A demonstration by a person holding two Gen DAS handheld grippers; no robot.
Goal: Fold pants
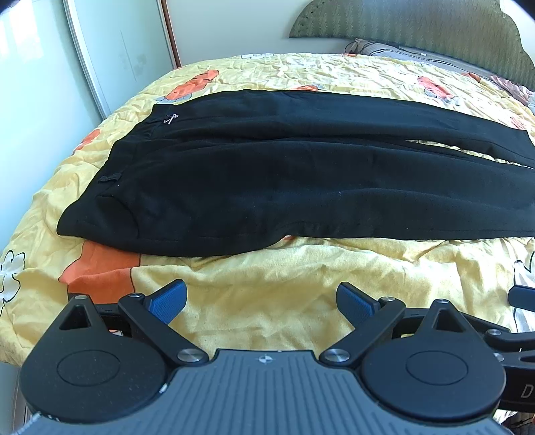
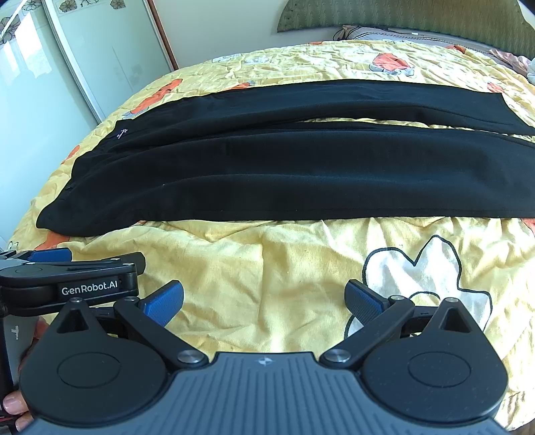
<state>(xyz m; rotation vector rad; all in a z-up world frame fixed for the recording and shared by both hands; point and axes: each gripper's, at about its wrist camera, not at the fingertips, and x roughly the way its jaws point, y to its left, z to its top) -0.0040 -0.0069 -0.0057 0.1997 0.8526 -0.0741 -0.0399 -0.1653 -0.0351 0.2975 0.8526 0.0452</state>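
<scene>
on the bed in front of me, the black pants [image 1: 267,174] lie flat across a yellow bedspread [image 1: 267,277] with orange and white flower prints, waistband to the left, both legs running to the right. the legs lie side by side — the far one angles slightly away from the near one toward the cuffs. a small white logo [image 1: 171,118] sits near the waistband on the far side.

my left gripper [image 1: 261,301] hovers over bare bedspread just near of the pants' near edge, jaws spread wide, nothing between the blue pads [image 1: 167,302]. my right gripper [image 2: 264,302] is in like condition — jaws spread, empty, apart from the cloth, with a white flower print under its right finger. in the right wrist view a fingertip shows at the bottom left corner. a green headboard [image 1: 418,23] stands at the far right; a pale wardrobe door [image 2: 100,50] at the far left.
</scene>
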